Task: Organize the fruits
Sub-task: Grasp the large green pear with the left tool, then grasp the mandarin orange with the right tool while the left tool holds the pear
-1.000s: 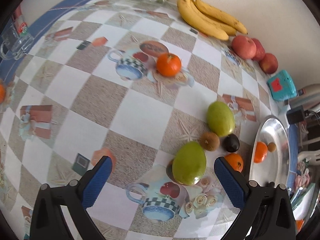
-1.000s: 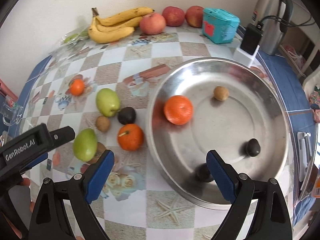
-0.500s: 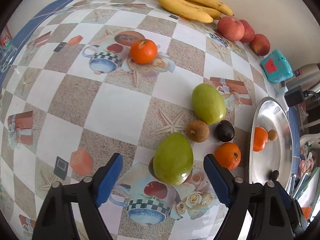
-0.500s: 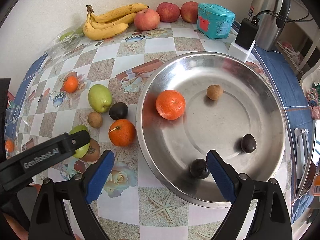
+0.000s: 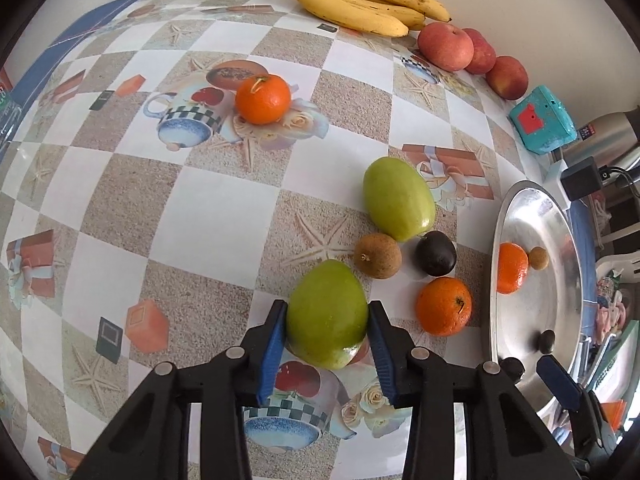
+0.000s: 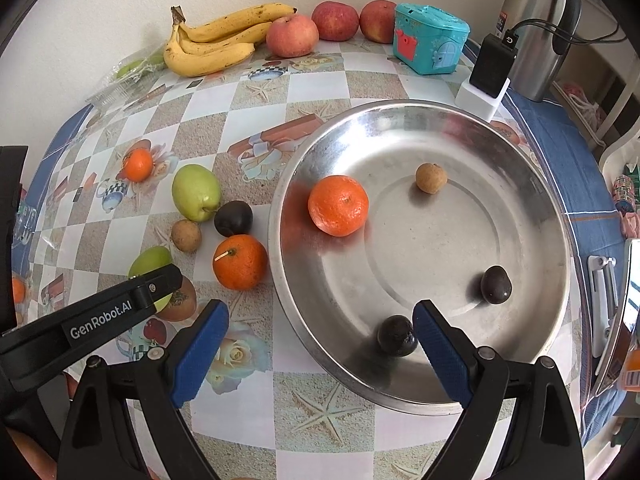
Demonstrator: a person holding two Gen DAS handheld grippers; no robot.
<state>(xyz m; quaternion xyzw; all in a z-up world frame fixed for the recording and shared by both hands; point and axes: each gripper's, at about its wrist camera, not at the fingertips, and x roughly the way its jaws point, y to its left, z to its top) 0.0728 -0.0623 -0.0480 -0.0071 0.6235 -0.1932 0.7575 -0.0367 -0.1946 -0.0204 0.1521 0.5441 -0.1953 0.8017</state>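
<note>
In the tray (image 6: 532, 184): four fruits.

We see a smooth green mango (image 5: 327, 312) on the tablecloth; another (image 5: 398, 198) lies near an orange (image 5: 443, 306).

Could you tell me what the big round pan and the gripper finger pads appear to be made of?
The pan looks like polished metal, probably stainless steel: silvery, with blurred reflections of the orange. The left gripper, shut on the green fruit, has blue pads that look like ribbed rubber or soft plastic, matte; I can't tell which.
</note>
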